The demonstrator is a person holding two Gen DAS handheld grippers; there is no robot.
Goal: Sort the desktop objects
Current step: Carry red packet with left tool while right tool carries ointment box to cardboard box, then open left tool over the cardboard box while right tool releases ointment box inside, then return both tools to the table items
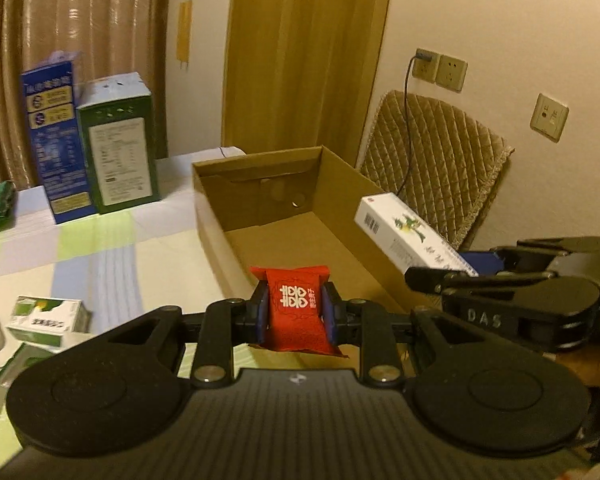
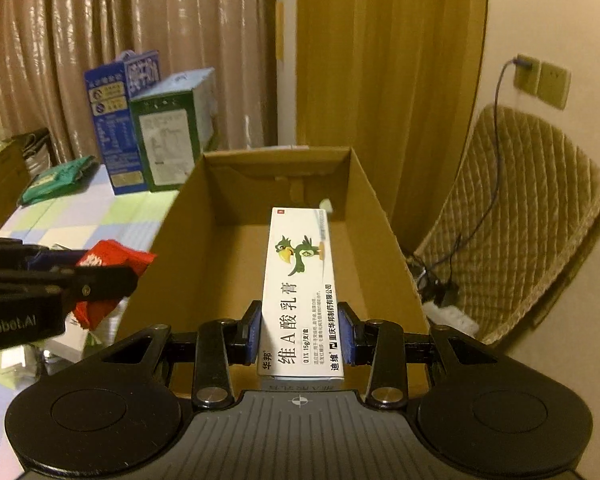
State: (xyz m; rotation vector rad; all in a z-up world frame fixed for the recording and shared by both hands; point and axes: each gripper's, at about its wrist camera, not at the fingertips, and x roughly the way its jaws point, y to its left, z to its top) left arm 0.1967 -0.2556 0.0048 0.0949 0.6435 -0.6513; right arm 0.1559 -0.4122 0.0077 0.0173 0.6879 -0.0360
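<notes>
My left gripper (image 1: pixel 295 312) is shut on a red candy packet (image 1: pixel 298 312) with white characters, held over the near left edge of an open cardboard box (image 1: pixel 220 216). My right gripper (image 2: pixel 300 334) is shut on a long white ointment box (image 2: pixel 300 292) with a green bird on it, held above the inside of the same cardboard box (image 2: pixel 168 248). The ointment box (image 1: pixel 404 232) and the right gripper also show at the right of the left wrist view. The red packet (image 2: pixel 108 264) in the left gripper shows at the left of the right wrist view.
A blue carton (image 1: pixel 56 140) and a green carton (image 1: pixel 120 144) stand upright at the back of the checked tablecloth (image 1: pixel 112 256). A small green-and-white box (image 1: pixel 48 320) lies near left. A green pouch (image 2: pixel 60 178) lies far left. A quilted chair (image 2: pixel 512 216) stands right of the table.
</notes>
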